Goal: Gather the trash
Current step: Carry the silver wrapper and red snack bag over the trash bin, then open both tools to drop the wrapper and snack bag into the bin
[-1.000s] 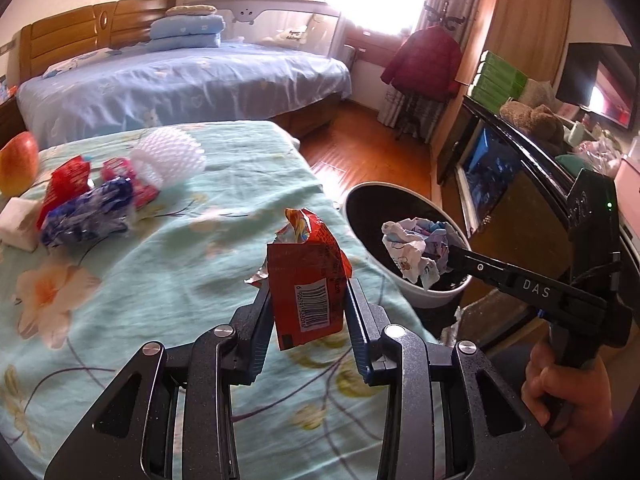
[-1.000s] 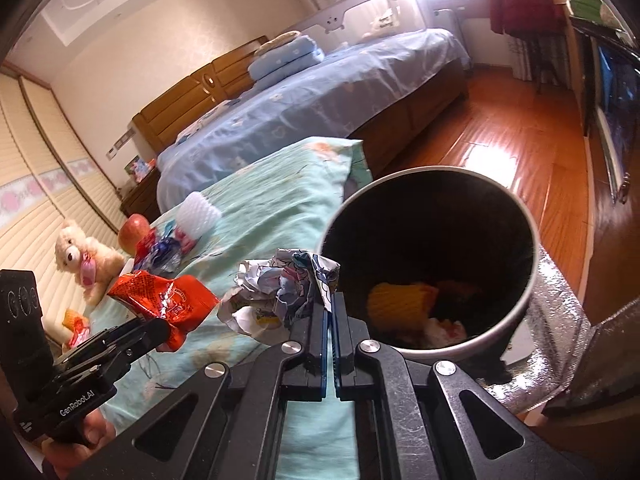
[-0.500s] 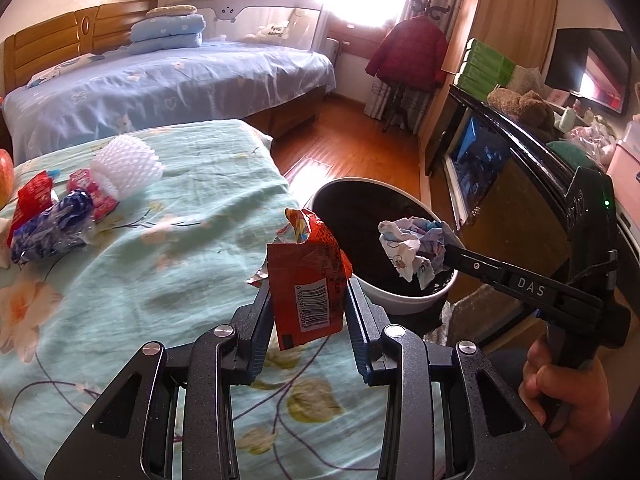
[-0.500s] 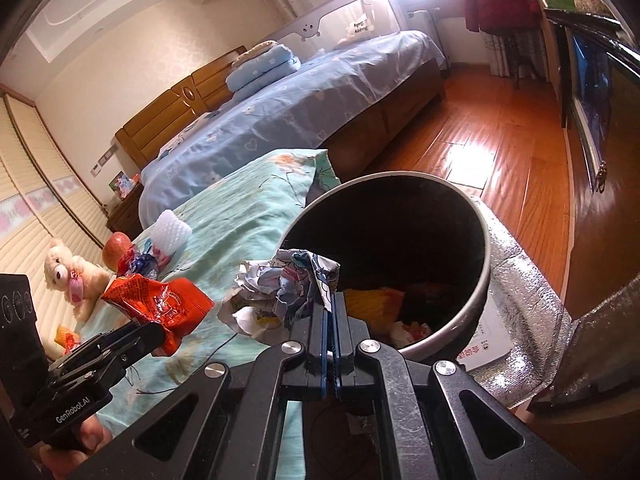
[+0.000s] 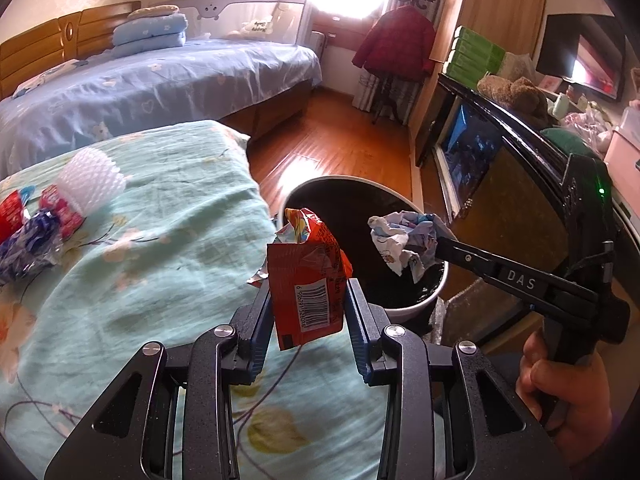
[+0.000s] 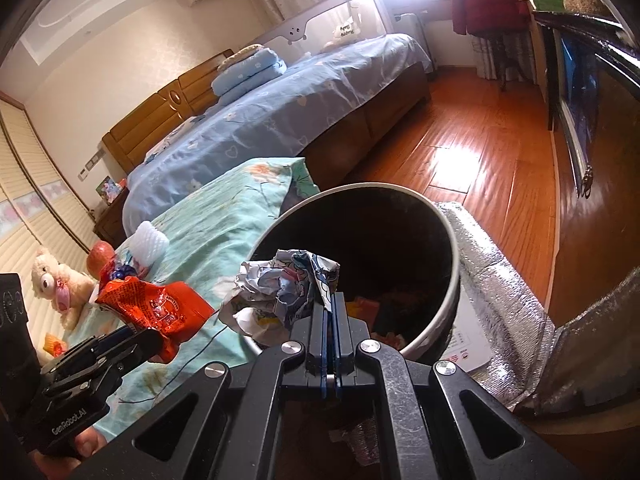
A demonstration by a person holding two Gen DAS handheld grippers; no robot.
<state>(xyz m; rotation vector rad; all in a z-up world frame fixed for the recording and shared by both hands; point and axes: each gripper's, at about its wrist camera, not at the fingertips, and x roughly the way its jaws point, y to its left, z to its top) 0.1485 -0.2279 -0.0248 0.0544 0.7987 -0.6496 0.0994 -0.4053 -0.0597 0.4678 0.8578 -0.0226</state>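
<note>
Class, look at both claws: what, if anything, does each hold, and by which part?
Left claw grips the red snack wrapper by the side edges of its lower half. Right claw pinches the crumpled paper wad at its right edge.

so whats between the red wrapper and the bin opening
Nothing: in the left wrist view the red wrapper in the left gripper hangs at the bin rim.

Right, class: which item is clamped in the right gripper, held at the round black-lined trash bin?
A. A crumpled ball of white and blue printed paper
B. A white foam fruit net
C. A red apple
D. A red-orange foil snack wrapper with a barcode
A: the right gripper is shut on the crumpled ball of white and blue printed paper at the trash bin; the red-orange foil snack wrapper sits in the left gripper.
</note>
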